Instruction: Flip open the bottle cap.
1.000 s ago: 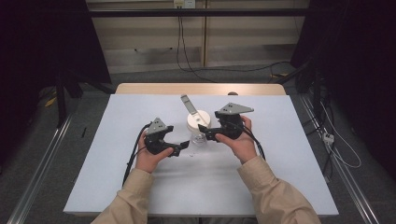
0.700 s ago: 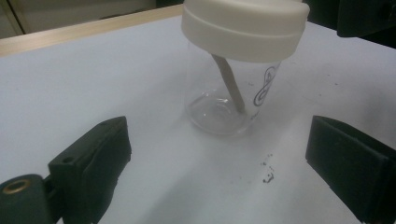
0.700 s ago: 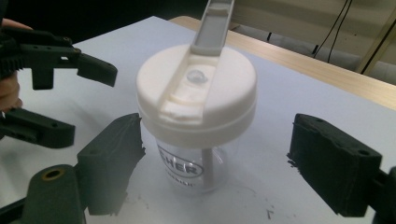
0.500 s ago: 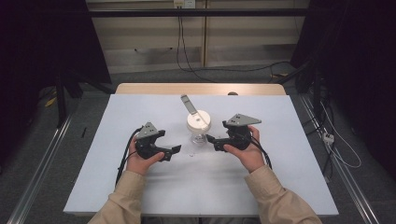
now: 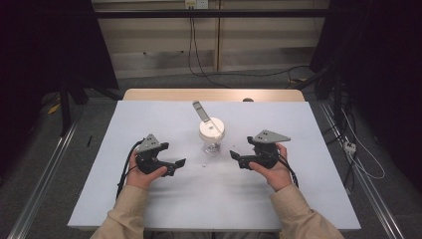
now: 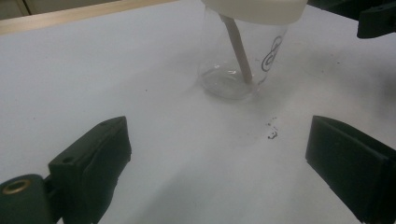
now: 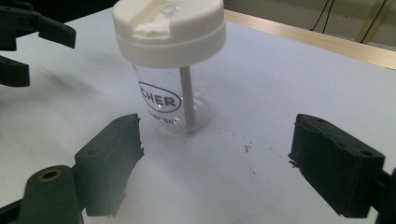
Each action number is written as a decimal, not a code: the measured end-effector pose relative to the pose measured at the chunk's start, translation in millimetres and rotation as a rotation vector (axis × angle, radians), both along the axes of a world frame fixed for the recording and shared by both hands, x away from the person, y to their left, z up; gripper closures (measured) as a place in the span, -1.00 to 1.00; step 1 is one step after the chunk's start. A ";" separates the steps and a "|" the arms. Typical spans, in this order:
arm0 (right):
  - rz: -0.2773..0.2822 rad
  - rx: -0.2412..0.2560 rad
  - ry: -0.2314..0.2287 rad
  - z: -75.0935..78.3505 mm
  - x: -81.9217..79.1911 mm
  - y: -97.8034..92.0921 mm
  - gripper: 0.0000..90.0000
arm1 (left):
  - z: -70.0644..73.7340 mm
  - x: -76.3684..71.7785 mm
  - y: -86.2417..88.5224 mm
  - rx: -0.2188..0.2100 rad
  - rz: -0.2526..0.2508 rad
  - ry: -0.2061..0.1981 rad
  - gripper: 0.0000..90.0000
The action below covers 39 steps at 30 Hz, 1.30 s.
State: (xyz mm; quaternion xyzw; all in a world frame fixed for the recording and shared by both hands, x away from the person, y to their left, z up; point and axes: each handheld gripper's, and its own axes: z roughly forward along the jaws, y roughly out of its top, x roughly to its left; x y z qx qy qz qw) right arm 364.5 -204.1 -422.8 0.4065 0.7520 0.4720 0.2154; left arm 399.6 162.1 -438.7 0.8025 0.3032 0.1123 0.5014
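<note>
Cup [image 5: 212, 135] upright, straw [image 5: 201, 110] apparently slanting away from person.

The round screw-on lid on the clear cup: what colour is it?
White lid, clearest in the right gripper view.

cup [image 7: 173, 102]: clear glossy plastic | lid [image 7: 169, 29]: white matt plastic | table [image 5: 149, 209]: smooth matt white, pale wood far edge | left gripper [image 6: 219, 163], right gripper [image 7: 217, 163]: matt black pads
</note>
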 end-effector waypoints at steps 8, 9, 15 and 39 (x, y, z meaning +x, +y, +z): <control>-0.024 0.013 0.006 -7.3 -7.7 -13.9 -0.65 | -1.4 -1.8 10.7 0.005 0.021 0.003 -0.86; -0.023 0.011 0.003 -7.7 -8.9 -15.0 -0.65 | -0.9 -2.1 11.9 0.008 0.022 0.001 -0.86; -0.020 0.000 -0.001 -11.8 -15.2 -19.5 -0.65 | -2.7 -4.8 19.4 0.010 0.032 0.006 -0.86; -0.055 0.006 -0.016 -20.5 -41.0 -54.7 -0.65 | -7.0 -19.6 52.3 0.033 0.066 0.013 -0.86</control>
